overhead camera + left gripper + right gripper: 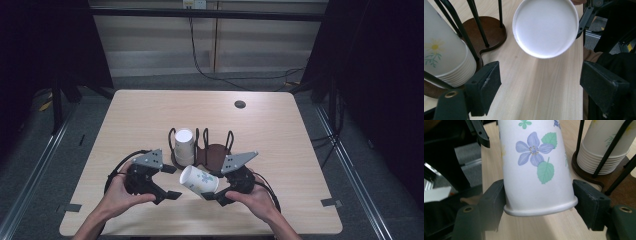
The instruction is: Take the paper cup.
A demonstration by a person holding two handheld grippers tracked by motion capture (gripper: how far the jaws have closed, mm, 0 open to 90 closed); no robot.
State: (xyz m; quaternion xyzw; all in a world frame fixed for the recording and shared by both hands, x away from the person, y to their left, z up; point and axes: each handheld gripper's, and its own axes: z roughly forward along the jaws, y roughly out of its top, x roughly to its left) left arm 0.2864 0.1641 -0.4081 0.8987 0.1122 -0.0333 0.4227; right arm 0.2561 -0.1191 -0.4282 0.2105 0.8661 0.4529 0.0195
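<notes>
A white paper cup [199, 181] printed with blue flowers and green leaves lies on its side above the table's front. My right gripper [216, 190] is shut on it; in the right gripper view both pads press the cup [536, 170] just above its rolled rim, with the gripper [539, 205] centred on it. The cup's round white base [545, 27] faces my left gripper [544, 87], which stands open a short way off with bare table between its jaws. In the high view the left gripper [170, 182] sits just left of the cup.
A dark wooden cup holder [212, 152] with black wire posts stands mid-table behind the grippers. Its left bay holds a stack of upturned paper cups [184, 145], close to my left jaw [444, 55]. A cable grommet [240, 104] sits at the wooden table's [150, 115] back.
</notes>
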